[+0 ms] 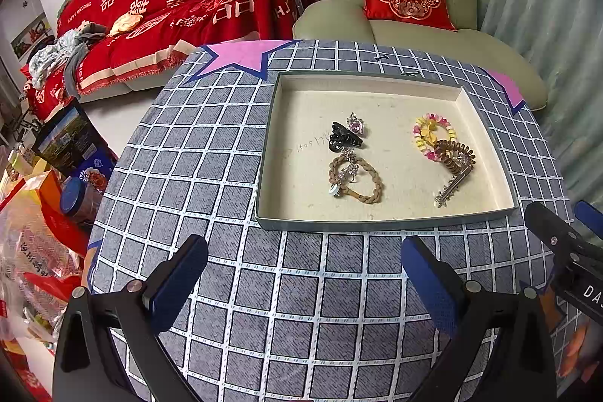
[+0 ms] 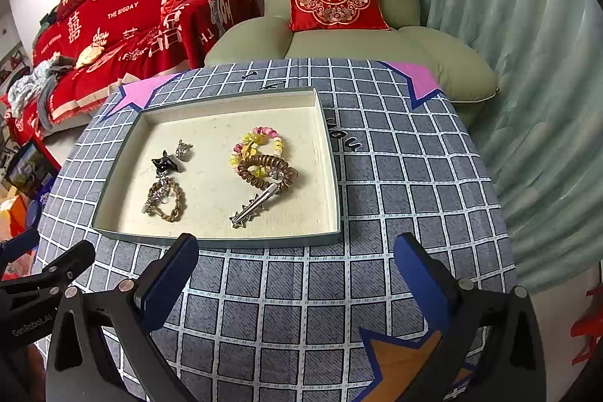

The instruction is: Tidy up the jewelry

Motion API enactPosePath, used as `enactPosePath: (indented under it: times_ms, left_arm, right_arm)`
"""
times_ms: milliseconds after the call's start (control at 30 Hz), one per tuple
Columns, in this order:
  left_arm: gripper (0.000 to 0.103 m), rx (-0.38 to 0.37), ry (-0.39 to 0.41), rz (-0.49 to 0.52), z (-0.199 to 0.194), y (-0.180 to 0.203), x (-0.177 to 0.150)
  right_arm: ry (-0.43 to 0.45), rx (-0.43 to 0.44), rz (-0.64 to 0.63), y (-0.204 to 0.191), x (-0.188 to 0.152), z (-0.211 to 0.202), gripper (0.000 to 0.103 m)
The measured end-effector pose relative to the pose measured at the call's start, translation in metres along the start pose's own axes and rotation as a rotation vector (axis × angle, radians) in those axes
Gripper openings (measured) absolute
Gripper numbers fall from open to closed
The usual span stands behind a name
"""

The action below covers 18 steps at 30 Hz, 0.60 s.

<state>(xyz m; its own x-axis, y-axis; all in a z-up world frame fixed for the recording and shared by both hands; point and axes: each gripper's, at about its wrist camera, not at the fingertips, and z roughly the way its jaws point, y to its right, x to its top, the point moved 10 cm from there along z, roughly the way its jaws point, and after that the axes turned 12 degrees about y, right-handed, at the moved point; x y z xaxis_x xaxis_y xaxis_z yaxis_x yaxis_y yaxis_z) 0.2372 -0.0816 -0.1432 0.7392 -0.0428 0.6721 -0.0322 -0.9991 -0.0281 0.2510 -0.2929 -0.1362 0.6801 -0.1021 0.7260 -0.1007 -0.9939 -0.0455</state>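
A shallow cream-lined tray (image 1: 384, 223) (image 2: 226, 239) lies on the checked tablecloth. In it, on the left, are a black claw clip (image 1: 343, 138) (image 2: 165, 164), a small pink-stone clip (image 1: 355, 124) (image 2: 184, 149) and a braided tan hair tie (image 1: 367, 181) (image 2: 169, 198). On the right are a beaded bracelet (image 1: 433, 134) (image 2: 260, 142), a brown coil hair tie (image 1: 454, 151) (image 2: 264, 172) and a silver star hair clip (image 1: 452, 187) (image 2: 254, 204). My left gripper (image 1: 305, 283) and right gripper (image 2: 297, 283) are open and empty, just in front of the tray.
The right gripper's body shows at the right edge of the left wrist view (image 1: 565, 251). A green armchair (image 2: 339, 36) with a red cushion stands behind the table. A red-covered sofa (image 1: 181, 6) is at the back left. Bags and boxes (image 1: 45, 213) lie on the floor at left.
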Motion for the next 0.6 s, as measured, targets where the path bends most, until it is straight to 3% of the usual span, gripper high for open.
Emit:
enactPosePath:
  times_ms: [600]
  left_arm:
    - [0.103,0.006,0.001,-0.001,-0.0047,-0.0004,-0.0011]
  right_arm:
    - [0.004,0.000,-0.001,0.0002,0.0018,-0.0034,0.103]
